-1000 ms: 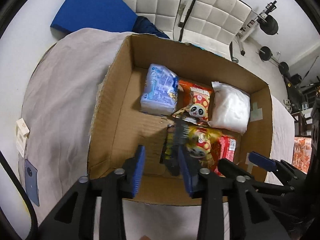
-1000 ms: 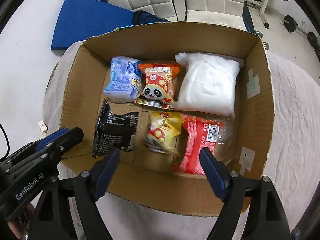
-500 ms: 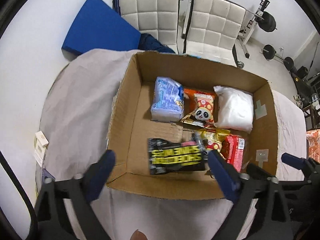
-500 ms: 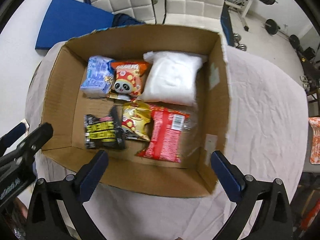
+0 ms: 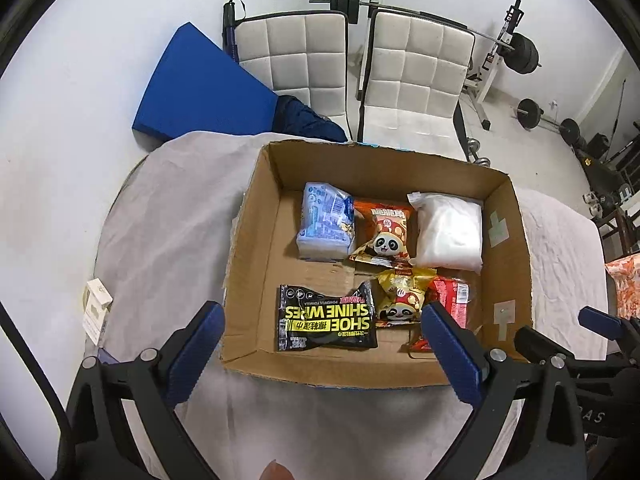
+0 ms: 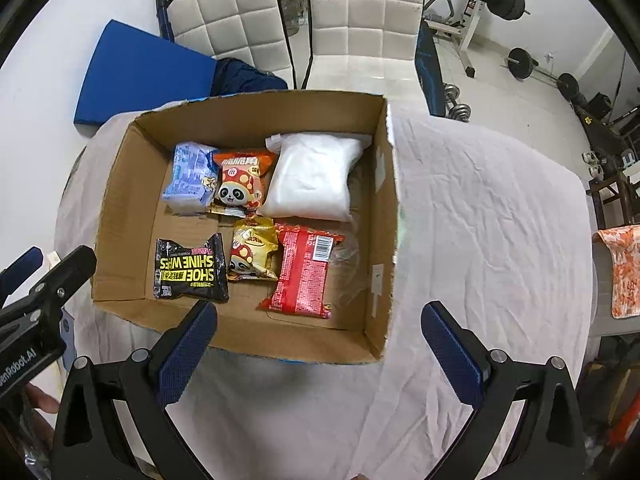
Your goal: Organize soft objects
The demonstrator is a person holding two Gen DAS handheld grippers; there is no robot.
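An open cardboard box [image 5: 252, 248] [image 6: 120, 168] sits on a cloth-covered table. Inside lie a black shoe-wipes pack [image 5: 326, 318] [image 6: 190, 268], a blue pack [image 5: 324, 220] [image 6: 192, 176], an orange panda snack [image 5: 382, 232] [image 6: 240, 184], a yellow panda snack [image 5: 402, 296] [image 6: 252, 252], a red pack [image 5: 452, 300] [image 6: 304, 272] and a white pillow pack [image 5: 448, 232] [image 6: 312, 176]. My left gripper [image 5: 324, 344] is open and empty above the box's near wall. My right gripper [image 6: 320, 344] is open and empty, also above the near wall.
Grey cloth [image 5: 168, 216] [image 6: 480, 220] covers the table around the box. A small white carton [image 5: 96, 304] lies at the table's left edge. Two white chairs [image 5: 304, 60] [image 6: 360, 20], a blue mat [image 5: 200, 88] and gym weights [image 5: 520, 52] stand behind.
My left gripper opened and let go of the black shoe-wipes pack, which now lies flat in the box's near-left corner. Both grippers have drawn back and up from the box.
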